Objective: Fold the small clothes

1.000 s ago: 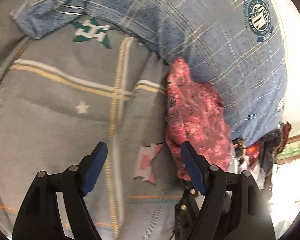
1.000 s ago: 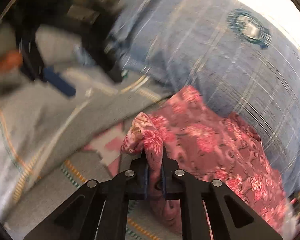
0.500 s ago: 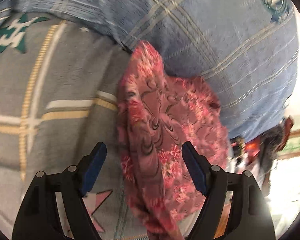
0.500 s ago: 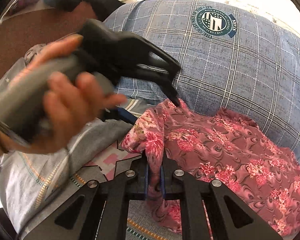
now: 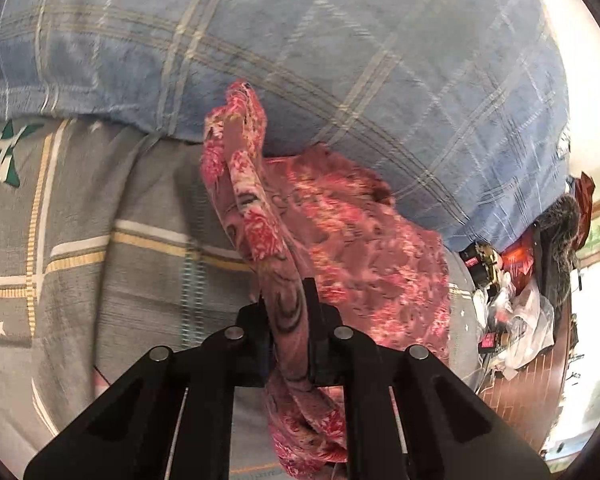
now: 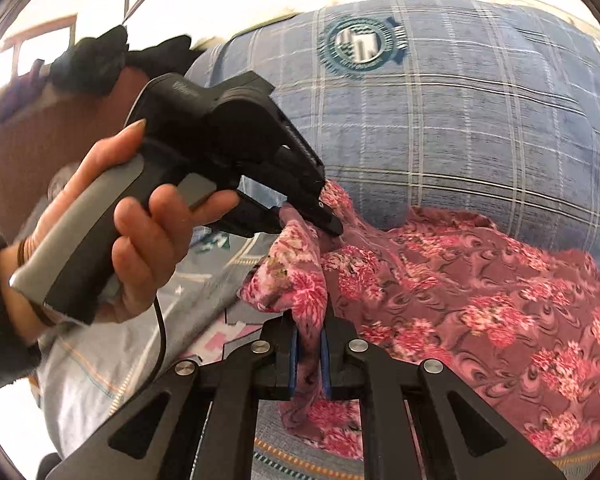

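Since a second ago, the left gripper [image 5: 286, 320] has closed in and clenched its jaws on the pink floral fabric garment [image 6: 460, 300], which lies bunched on the grey patterned bedspread [image 5: 100, 240] against the large blue plaid pillow [image 6: 460, 120]. The right gripper [image 6: 306, 344] grasps another edge. Folding appears barely begun; spreading and folding remain.

- We find the pink floral fabric garment [image 5: 364, 248] lying on the grey striped bedspread [image 5: 100, 240], its far edge against the blue checked pillow [image 5: 340, 60] behind it.
- We note the black left gripper [image 6: 308, 220] clamped on the garment's left edge, beyond the black right gripper [image 6: 308, 354], clamped nearer on the same edge.
- Right of the bed: clutter of bags and packets [image 5: 512, 280].
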A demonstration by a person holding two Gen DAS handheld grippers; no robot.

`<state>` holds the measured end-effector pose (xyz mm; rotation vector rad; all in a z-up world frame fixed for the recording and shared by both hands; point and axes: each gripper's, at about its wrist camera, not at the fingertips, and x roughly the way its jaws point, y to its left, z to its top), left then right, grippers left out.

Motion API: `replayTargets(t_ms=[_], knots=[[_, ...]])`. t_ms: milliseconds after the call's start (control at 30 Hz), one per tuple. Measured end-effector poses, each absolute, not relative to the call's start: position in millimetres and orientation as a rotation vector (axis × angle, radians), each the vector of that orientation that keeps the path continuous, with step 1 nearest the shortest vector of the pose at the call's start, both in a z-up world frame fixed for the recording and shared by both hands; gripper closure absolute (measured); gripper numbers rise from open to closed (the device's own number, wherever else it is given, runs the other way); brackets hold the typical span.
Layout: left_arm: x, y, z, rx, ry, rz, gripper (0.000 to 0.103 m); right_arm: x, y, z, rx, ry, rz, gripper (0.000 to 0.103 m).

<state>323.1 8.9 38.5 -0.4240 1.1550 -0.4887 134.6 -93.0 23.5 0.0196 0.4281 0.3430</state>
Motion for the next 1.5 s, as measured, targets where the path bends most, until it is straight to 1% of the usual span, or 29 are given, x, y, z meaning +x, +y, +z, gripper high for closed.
replayTargets(t_ms=[233,467,600,767,967,1067,1200,1233,1267,1300,1333,1367,1400,1433,1467,1500], knots=[[309.9,-43.2,68.2,-0.384,1.118,-0.527,0.093,115.5,-143.0,40.0,0.127,0.395,0.309,0.095],[301.0,-109.6,79.2,-0.310,1.106,-0.528,0.093,105.6,-216.4,41.8,0.325,0.390,0.266,0.096],[301.4,-144.7,76.4,-0.253,1.120,-0.511,0.093,99.1,-257.2,26.8,0.449,0.365,0.230,0.096],[307.1,-199.1,68.6,-0.180,1.148,-0.485,0.093,102.4,-310.2,4.5,0.793,0.396,0.244,0.096],[306.1,-270.4,57.4,-0.105,1.186,-0.535,0.093,82.8,-360.1,-4.3,1.018,0.352,0.179,0.097],[302.6,-304.7,43.8,-0.036,1.213,-0.549,0.093,76.9,-387.5,-23.4,1.183,0.354,0.106,0.097],[296.2,-318.6,36.6,-0.074,1.265,-0.562,0.093,80.2,-405.3,-56.0,1.343,0.433,0.036,0.096],[293.8,-314.9,41.7,-0.100,1.264,-0.584,0.093,81.0,-405.8,-64.0,1.373,0.466,0.015,0.091],[291.8,-308.7,48.4,-0.118,1.251,-0.600,0.092,80.1,-406.6,-68.9,1.399,0.482,0.001,0.091],[289.6,-299.5,57.7,-0.133,1.224,-0.605,0.089,79.0,-407.1,-73.1,1.431,0.486,-0.001,0.092],[288.0,-281.9,70.5,-0.153,1.181,-0.596,0.084,78.4,-407.1,-74.4,1.450,0.480,-0.004,0.090],[288.0,-267.5,77.5,-0.163,1.156,-0.580,0.068,75.2,-406.3,-71.4,1.451,0.475,-0.021,0.089],[288.1,-243.6,86.3,-0.180,1.113,-0.537,0.049,67.8,-408.3,-63.6,1.432,0.445,-0.055,0.089],[289.2,-226.8,90.4,-0.191,1.081,-0.496,0.043,60.2,-412.3,-58.5,1.413,0.406,-0.074,0.088],[289.4,-201.7,92.4,-0.203,1.044,-0.435,0.040,54.0,-414.1,-50.3,1.385,0.365,-0.085,0.086],[289.7,-184.0,90.8,-0.207,1.032,-0.399,0.040,50.0,-415.8,-40.7,1.348,0.318,-0.097,0.080]])
